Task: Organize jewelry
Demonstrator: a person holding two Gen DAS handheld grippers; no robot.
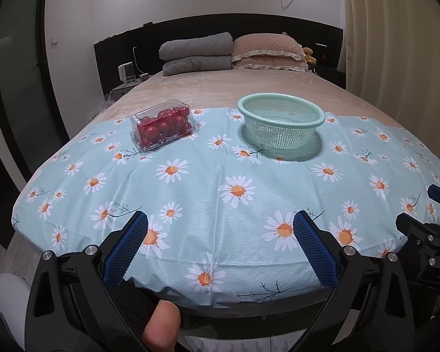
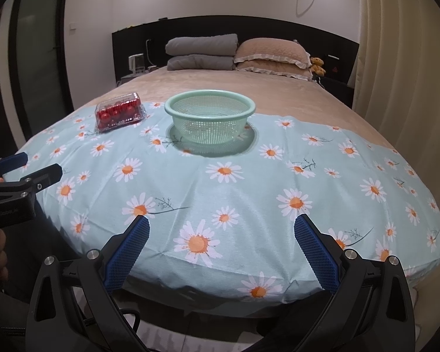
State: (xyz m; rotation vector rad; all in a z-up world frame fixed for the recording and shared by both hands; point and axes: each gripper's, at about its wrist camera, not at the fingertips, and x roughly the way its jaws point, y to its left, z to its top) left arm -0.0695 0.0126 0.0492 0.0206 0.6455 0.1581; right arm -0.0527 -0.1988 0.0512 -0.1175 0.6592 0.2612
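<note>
Holding both grippers spread and empty at the near edge of the bed, we have touched nothing yet.

Our left gripper and right gripper hover wide apart over the daisy-print cloth, likely squaring up for a first reach. We see no obvious jewelry; the red beads, if beads they are, sit shut inside a clear clamshell box, well left of the green mesh basket that we judge is the destination. Beyond lie a beige bedspread, stacked pillows, a dark headboard and curtains.
</note>
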